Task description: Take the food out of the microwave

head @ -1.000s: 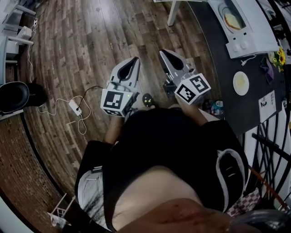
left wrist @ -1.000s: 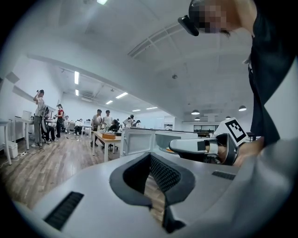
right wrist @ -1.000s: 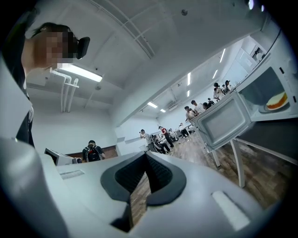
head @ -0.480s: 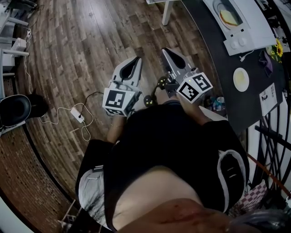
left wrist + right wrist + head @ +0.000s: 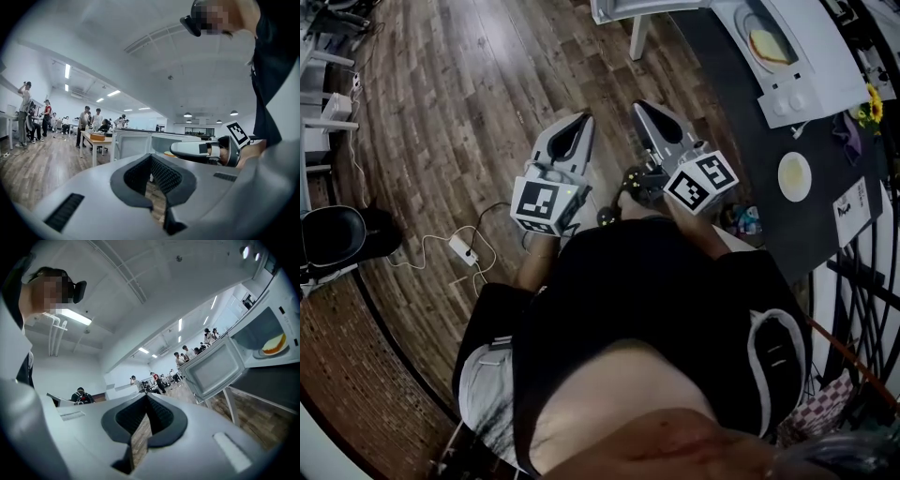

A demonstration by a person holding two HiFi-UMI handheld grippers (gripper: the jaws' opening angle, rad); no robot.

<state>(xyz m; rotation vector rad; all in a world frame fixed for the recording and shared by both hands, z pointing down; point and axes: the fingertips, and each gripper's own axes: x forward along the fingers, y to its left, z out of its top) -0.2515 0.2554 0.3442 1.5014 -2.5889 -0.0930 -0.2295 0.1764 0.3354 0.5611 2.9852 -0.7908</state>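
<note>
— Wooden plank floor fills most of the head view, with a dark table along the right edge. What sits on it?

— A white microwave at the top right, its door swung open to the left. The food, a pale yellow slice on a plate, lies inside the cavity. Nearer the person, a small plate lies on the table, and yellow flowers stand at the far edge.

— And the 2 grippers?

— The left gripper and the right gripper are side by side in front of the person's body, over the floor and well apart from the microwave.

— The left gripper view?

— Its 2 jaws are pressed together with nothing between them. Beyond them are the open door, the right gripper at the right, and people standing at desks far off.

— The right gripper view?

— Its jaws are pressed together too, and empty. The microwave stands to the right with its door hanging open, and the food sits on its plate inside, well apart from the jaws.
</note>
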